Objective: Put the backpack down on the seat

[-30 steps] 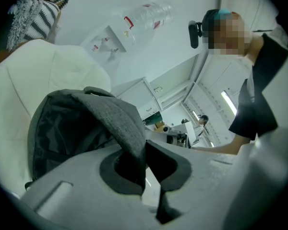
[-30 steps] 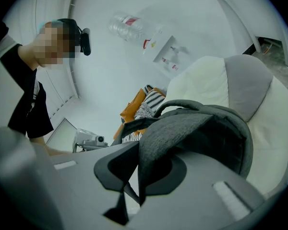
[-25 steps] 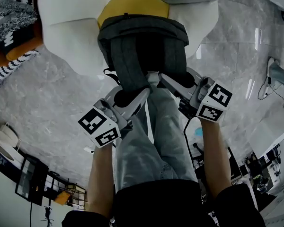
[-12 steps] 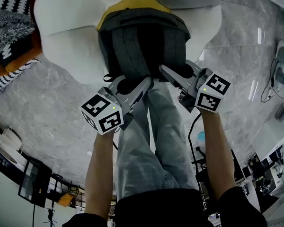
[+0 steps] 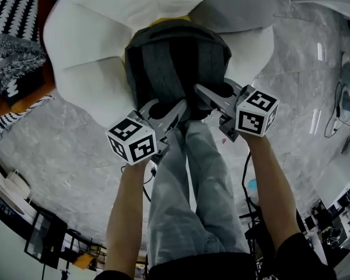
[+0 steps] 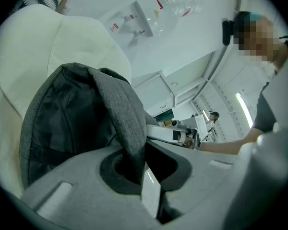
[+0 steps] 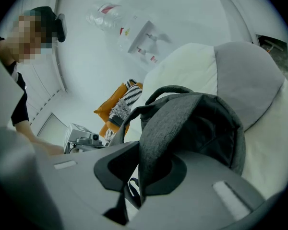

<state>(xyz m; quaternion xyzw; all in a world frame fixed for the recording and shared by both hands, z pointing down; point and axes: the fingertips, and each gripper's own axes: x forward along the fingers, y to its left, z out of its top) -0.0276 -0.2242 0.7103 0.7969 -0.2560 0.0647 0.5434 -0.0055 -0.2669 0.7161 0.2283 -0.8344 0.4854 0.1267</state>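
Backpack (image 5: 176, 63) is hanging over the white seat (image 5: 84, 51), perhaps touching; left gripper (image 5: 178, 106) and right gripper (image 5: 202, 91) are each clamping a strap (image 6: 120, 104).

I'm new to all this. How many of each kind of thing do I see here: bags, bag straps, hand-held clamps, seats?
Dark grey fabric backpack: 1
Grey shoulder strap, one clamped in each gripper: 2
Hand-held two-jaw gripper: 2 (left gripper, right gripper)
White cushioned seat: 1
Total: 6
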